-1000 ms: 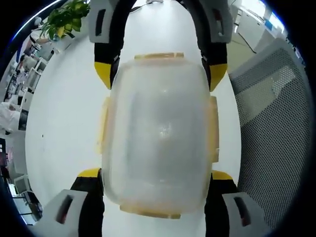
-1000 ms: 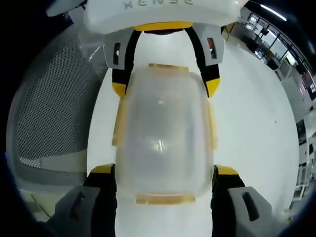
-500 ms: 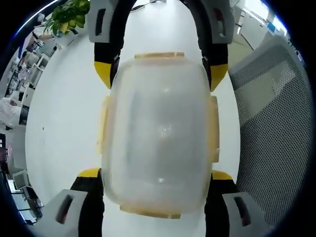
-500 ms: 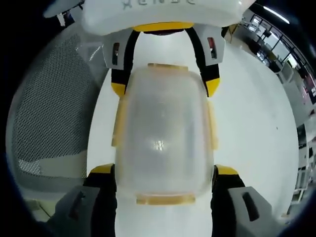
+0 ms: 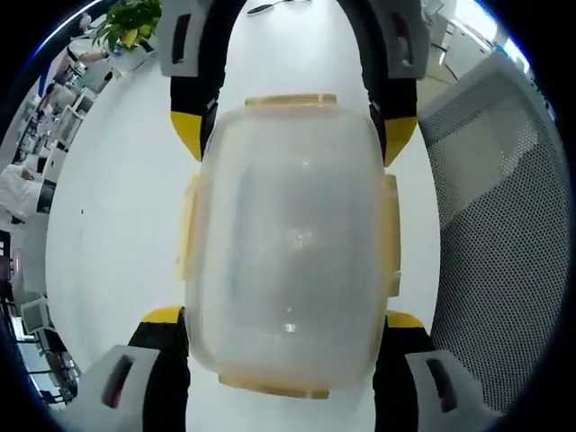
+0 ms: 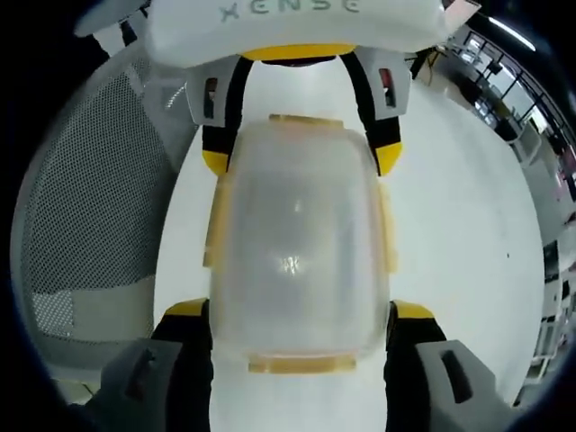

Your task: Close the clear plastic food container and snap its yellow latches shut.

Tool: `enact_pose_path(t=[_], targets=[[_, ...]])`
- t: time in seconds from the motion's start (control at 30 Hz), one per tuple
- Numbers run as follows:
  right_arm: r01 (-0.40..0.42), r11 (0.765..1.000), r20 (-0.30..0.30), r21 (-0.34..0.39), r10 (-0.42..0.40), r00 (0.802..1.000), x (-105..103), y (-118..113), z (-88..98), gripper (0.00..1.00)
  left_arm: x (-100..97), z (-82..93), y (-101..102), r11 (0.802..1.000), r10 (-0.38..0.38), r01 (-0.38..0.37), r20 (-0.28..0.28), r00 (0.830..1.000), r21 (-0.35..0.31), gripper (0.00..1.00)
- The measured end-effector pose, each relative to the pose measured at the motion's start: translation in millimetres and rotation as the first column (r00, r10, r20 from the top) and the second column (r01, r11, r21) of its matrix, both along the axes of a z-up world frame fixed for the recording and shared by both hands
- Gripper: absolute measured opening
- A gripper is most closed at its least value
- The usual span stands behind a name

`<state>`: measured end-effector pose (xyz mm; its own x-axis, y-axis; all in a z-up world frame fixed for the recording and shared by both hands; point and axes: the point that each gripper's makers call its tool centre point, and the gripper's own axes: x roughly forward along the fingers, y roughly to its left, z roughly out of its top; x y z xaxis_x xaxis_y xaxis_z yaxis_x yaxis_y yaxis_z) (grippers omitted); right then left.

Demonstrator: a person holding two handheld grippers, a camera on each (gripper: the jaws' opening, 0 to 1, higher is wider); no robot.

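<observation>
The clear plastic container [image 5: 288, 243] hangs above the white table [image 5: 117, 216], gripped from two opposite ends. My left gripper [image 5: 283, 317] is shut on its near end, one yellow-tipped jaw pressed against each side. My right gripper [image 5: 292, 135] clamps the far end the same way. In the right gripper view the container [image 6: 297, 243] sits between my right gripper [image 6: 301, 310] below and my left gripper [image 6: 300, 160] above. Yellow latches [image 5: 187, 229] lie flat along all sides, among them the end latch [image 6: 301, 363]. I see nothing inside the frosted container.
A grey mesh chair [image 5: 504, 225] stands beside the table, also seen as the mesh chair [image 6: 90, 207] in the right gripper view. A potted plant [image 5: 130, 20] sits at the table's far edge. Office desks [image 6: 540, 135] lie beyond the white table [image 6: 459, 225].
The background has shifted a little in both views, so the cameras moved. The container keeps the same place between both pairs of jaws.
</observation>
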<state>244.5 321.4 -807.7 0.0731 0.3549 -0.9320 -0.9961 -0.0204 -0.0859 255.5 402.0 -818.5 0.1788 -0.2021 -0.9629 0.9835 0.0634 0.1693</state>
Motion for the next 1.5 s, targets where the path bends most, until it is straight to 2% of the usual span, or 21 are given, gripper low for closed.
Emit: enact_pose_path(t=[0.67, 1.07, 1.5], targets=[[-0.010, 0.999, 0.001, -0.049, 0.010, 1.000, 13, 44, -0.8, 0.76, 11.0, 0.8, 46, 1.000, 0.019, -0.019, 0.000, 1.000, 0.004, 0.82], [0.030, 0.999, 0.004, -0.046, -0.029, 1.000, 26, 59, -1.0, 0.76, 27.5, 0.8, 61, 1.000, -0.010, 0.010, 0.000, 1.000, 0.007, 0.82], [0.044, 0.998, 0.004, -0.040, -0.043, 0.999, 36, 64, -0.7, 0.76, 38.5, 1.2, 66, 1.000, -0.010, 0.010, -0.002, 1.000, -0.004, 0.83]])
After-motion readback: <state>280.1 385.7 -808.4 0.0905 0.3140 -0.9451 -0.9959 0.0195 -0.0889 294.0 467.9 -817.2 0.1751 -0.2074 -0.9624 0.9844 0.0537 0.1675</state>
